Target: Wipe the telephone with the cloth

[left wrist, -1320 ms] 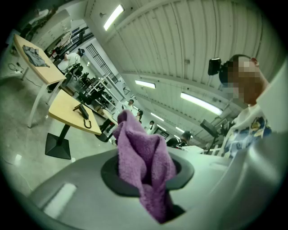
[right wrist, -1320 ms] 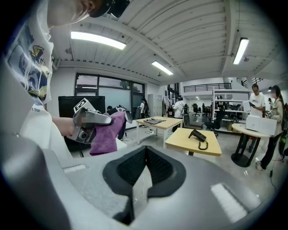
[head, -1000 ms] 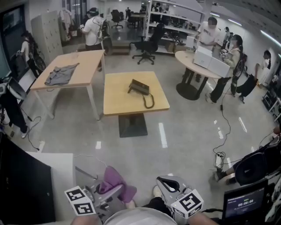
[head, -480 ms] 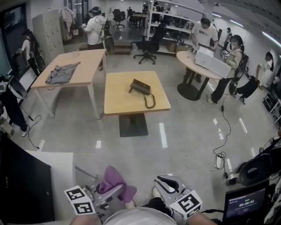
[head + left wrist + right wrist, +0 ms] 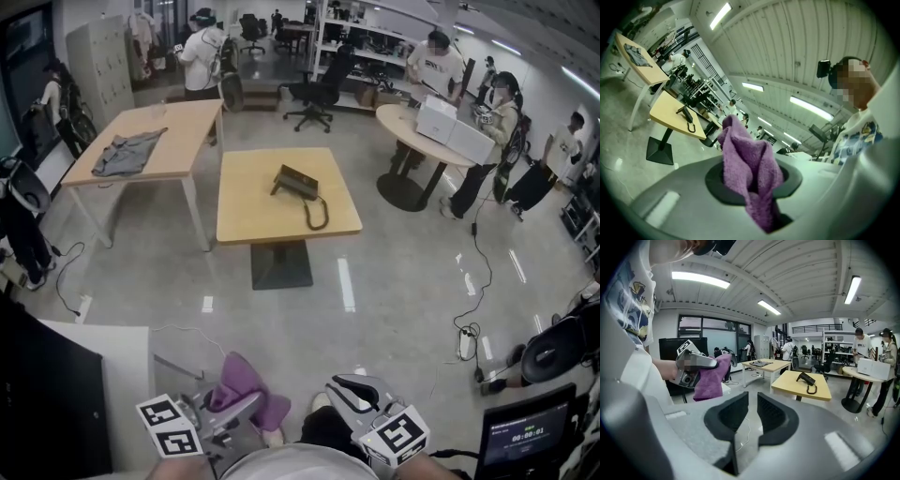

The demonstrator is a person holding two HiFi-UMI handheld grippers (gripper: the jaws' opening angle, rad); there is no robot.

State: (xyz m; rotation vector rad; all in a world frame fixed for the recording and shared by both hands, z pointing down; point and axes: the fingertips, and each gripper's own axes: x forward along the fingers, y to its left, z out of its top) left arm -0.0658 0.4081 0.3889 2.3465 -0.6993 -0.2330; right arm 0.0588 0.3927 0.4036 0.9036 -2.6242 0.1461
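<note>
— Where is the phone?

— The dark corded telephone (image 5: 298,184) lies on the square light wooden bench (image 5: 253,211), which stands on a dark pedestal foot far out in the middle of the room. The phone sits on the far right part of the top. Its coiled cord (image 5: 317,217) loops toward the near right edge.

— And the cloth?

— The purple terry cloth (image 5: 749,166) is nowhere near the phone. It is at the near edge of the scene, in the left gripper (image 5: 248,405). Those jaws are clamped on it. The lower end is pinched between them, and the bunched folds stand up out of the gap.

— The other one?

— The right gripper (image 5: 752,416) is just to the right of the left one, close to the person's body. Its jaws have just been opening. They stand a narrow slit apart, with nothing between them.

— So neither is at the bench?

— No. A wide stretch of glossy grey floor (image 5: 403,300) lies between both grippers and the bench, so they are well apart from it.

— Anything else around?

— To the far left, a long wooden bench (image 5: 183,136) carries a crumpled grey garment (image 5: 128,153). To the far right, people stand at a round white bench (image 5: 398,120) with white boxes (image 5: 439,120) on it.
</note>
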